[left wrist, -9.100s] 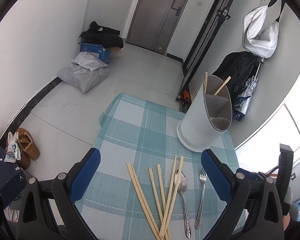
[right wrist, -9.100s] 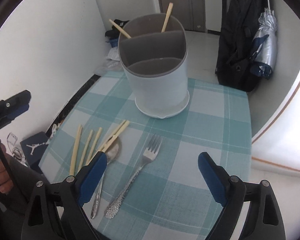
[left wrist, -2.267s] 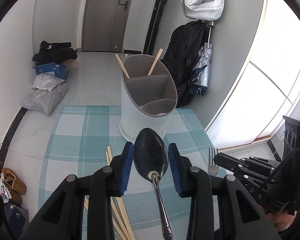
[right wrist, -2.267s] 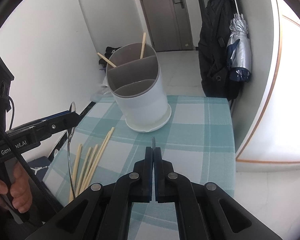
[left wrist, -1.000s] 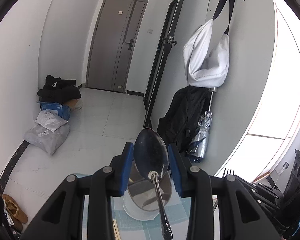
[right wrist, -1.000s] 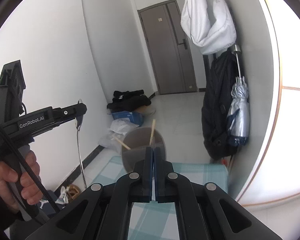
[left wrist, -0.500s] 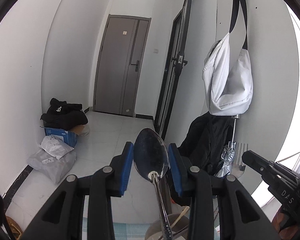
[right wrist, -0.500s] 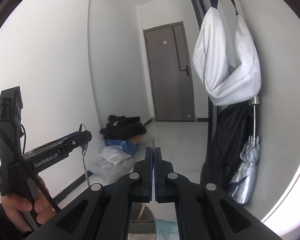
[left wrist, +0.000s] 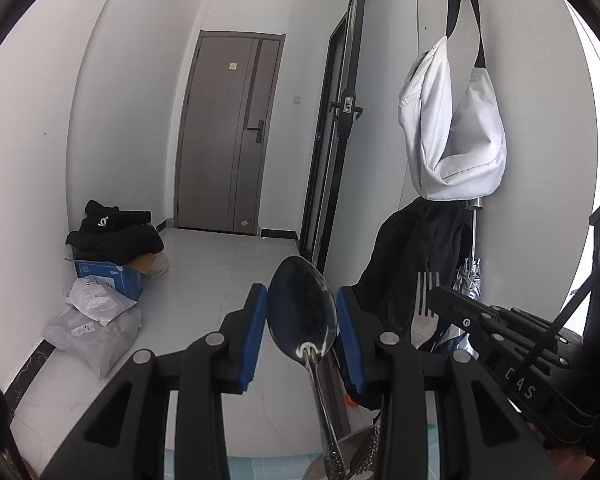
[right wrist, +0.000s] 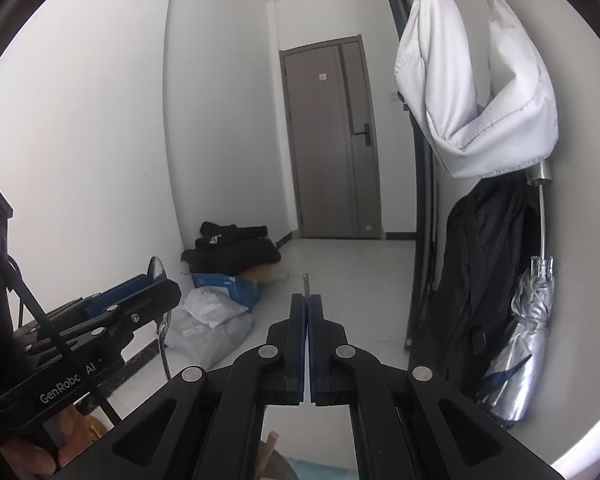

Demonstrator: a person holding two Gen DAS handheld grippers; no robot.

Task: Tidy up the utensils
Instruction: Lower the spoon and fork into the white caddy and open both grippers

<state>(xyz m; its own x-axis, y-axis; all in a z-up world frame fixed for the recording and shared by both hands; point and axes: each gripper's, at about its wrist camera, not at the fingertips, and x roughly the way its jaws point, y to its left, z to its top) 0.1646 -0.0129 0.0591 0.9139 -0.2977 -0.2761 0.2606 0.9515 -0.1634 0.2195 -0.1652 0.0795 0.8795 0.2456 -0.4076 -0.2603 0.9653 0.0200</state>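
- Spoon (left wrist: 302,312): polished steel, its oval bowl upright and pinched at its edges by the blue pads of the left gripper (left wrist: 301,318); its slim handle hangs down toward the grey holder rim (left wrist: 340,446) at the bottom edge.
- Fork (left wrist: 423,312): steel with an embossed handle, tines up, clamped in the right gripper (right wrist: 308,300), whose flat blue-lined jaws are pressed together on it.
- White fabric bag (left wrist: 452,136): soft and slouched, hanging on the wall.
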